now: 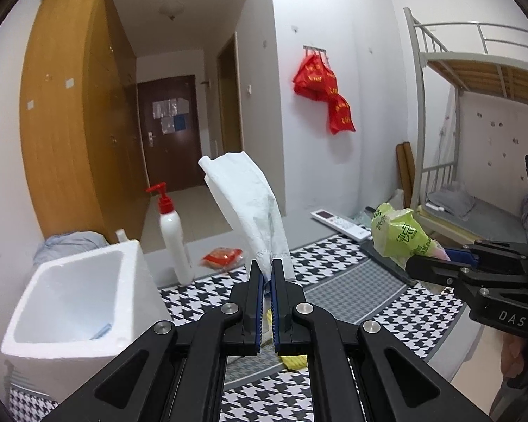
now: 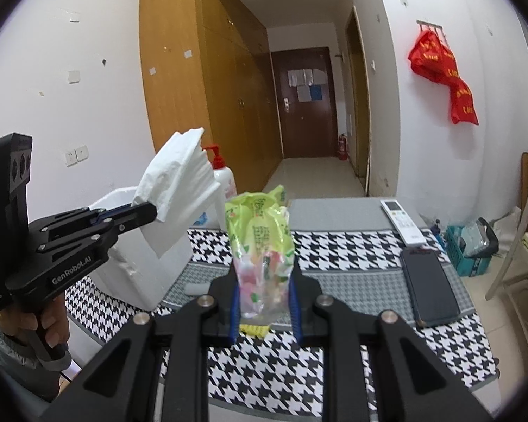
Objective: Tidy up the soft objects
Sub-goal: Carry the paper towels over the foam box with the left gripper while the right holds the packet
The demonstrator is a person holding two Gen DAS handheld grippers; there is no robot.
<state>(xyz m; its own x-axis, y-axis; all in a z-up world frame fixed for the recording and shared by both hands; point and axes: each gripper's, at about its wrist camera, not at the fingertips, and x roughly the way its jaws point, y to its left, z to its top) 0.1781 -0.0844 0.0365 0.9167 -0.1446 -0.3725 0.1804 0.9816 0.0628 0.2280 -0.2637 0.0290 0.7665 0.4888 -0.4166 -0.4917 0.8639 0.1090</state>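
Two soft things were up off the table [image 2: 352, 246], one in each gripper. Left gripper [image 1: 266, 274] was clenched on a white tissue wad [image 1: 250, 207]: crumpled, layered sheets, a faint grey smudge on the lower part. Its long axis ran upward from the jaws and leaned away to the left, free end topmost. From the right wrist view the same wad [image 2: 179, 179] stood out past the left gripper [image 2: 148, 212], fanned edges showing, just above the near rim of the foam box [image 2: 123, 270].

Right gripper [image 2: 264, 274] was clamped on a plastic pack [image 2: 260, 235]: yellow-green top with print, clear lower part showing pink and green inside, film wrinkled. It stood roughly upright between the fingers, long axis vertical, crumpled top pointing up. From the left wrist view the pack [image 1: 401, 235] stuck out leftward from the right gripper [image 1: 419, 263].

Both were held over the houndstooth cloth. Foam box [image 1: 70, 302] sat at the table's left; pump bottle [image 1: 170, 232] behind it; remote [image 2: 403, 221] and phone [image 2: 427, 288] lay to the right.
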